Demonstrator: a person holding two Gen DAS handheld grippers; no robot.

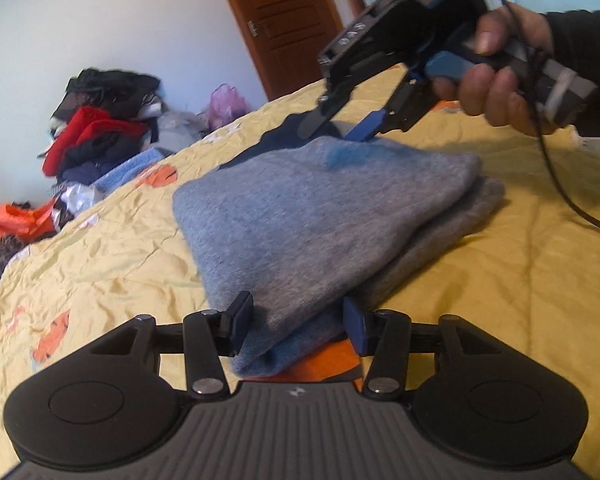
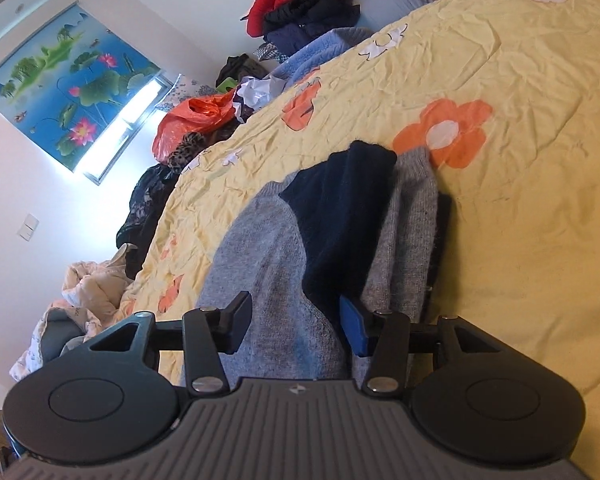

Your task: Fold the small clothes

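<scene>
Nearest the left wrist view, the left gripper (image 1: 298,326) has its jaws spread apart around the near corner of the folded grey sweater (image 1: 312,216), which lies on the yellow flowered bedspread (image 1: 100,264). At the sweater's far edge the right gripper (image 1: 340,126) hovers with fingers parted, gripping nothing, above the navy sleeve (image 2: 340,216).

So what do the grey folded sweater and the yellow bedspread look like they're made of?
The grey sweater looks like soft wool-type knit: fuzzy, matte, fine stitches showing. The yellow bedspread seems thin woven cotton or a blend, matte and finely crinkled, with printed orange flowers.
</scene>
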